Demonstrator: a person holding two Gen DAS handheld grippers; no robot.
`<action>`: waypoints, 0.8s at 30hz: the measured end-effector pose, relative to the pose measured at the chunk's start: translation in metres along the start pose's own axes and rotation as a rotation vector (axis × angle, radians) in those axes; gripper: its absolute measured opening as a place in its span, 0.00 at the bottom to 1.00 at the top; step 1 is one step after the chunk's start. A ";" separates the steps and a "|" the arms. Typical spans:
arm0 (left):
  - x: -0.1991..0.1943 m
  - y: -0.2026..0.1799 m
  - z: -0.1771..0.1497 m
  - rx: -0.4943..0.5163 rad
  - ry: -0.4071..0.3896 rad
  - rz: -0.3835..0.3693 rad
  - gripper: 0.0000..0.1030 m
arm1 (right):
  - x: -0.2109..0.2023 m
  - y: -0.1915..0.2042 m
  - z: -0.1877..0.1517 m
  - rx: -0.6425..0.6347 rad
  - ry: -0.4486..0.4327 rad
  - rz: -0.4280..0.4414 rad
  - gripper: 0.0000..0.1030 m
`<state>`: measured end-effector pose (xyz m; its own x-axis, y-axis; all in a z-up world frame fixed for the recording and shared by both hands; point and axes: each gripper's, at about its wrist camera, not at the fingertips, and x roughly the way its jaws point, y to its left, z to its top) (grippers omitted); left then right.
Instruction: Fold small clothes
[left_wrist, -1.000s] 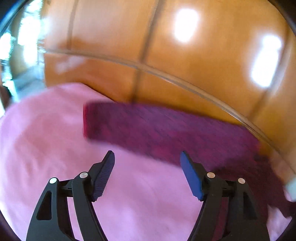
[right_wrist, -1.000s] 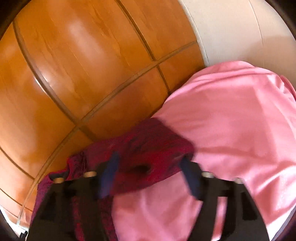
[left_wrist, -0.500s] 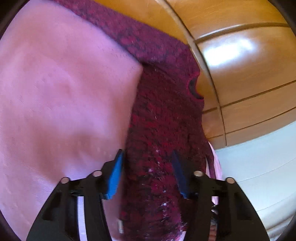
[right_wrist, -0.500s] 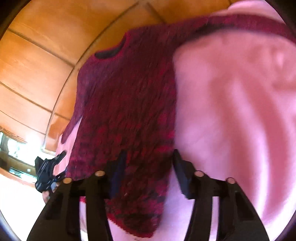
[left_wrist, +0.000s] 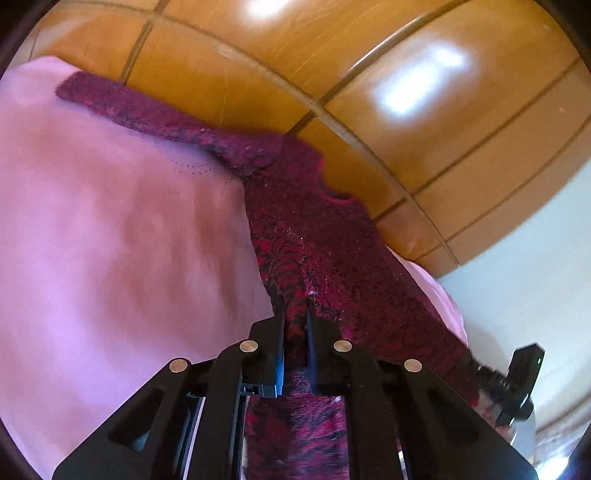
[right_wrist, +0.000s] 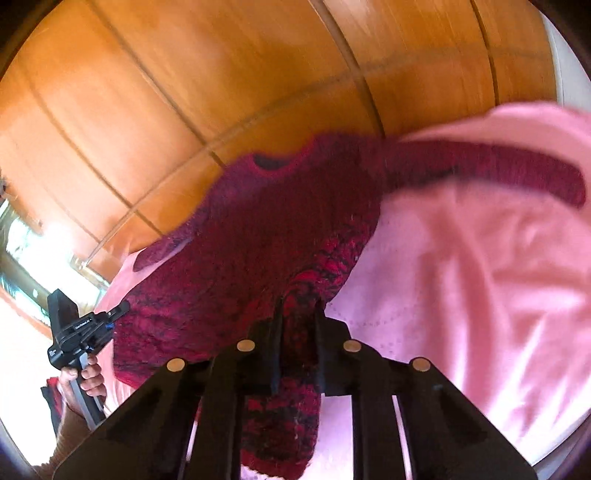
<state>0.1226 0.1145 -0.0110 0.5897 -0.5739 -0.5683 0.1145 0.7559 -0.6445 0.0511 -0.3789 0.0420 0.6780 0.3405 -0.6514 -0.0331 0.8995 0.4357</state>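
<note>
Sweater (left_wrist: 332, 251), a small dark red knitted one, lies spread on a pink bedcover (left_wrist: 110, 240), with its neck hole toward the wooden wall (left_wrist: 369, 74). In the left wrist view, the left claw (left_wrist: 295, 310) has just been closing and now pinches a fold of the sweater's bottom edge between its two sides. One sleeve stretches away to the upper left. The other claw peeks in at the far right edge of this view. In the right wrist view, the right claw (right_wrist: 298, 308) has just been closing too, and it pinches the bottom edge of the sweater (right_wrist: 258, 240) near the other corner. A hand (right_wrist: 83, 374) holds the left claw (right_wrist: 120, 308) at the left side, right at the sweater's edge. To fold well, I think both claws should lift together, keep the edge tight and even, and carry it up to the neck so the corners meet. The bedcover is soft and a bit wrinkly, so the sweater may drag. Shiny orange wood panels stand behind the bed, with a pale wall (left_wrist: 535, 258) beside them.
</note>
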 end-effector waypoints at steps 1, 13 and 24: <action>-0.012 0.002 -0.011 -0.006 0.003 -0.004 0.08 | -0.008 -0.001 -0.009 -0.021 0.010 -0.010 0.13; -0.009 0.032 -0.115 -0.105 0.125 0.138 0.11 | 0.021 -0.057 -0.119 0.060 0.260 -0.126 0.11; -0.032 0.062 -0.100 -0.174 0.052 0.240 0.28 | 0.027 -0.013 -0.066 -0.025 0.099 -0.096 0.57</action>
<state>0.0305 0.1479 -0.0837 0.5408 -0.4040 -0.7378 -0.1646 0.8093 -0.5638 0.0213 -0.3634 -0.0217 0.6029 0.2769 -0.7482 0.0094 0.9353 0.3537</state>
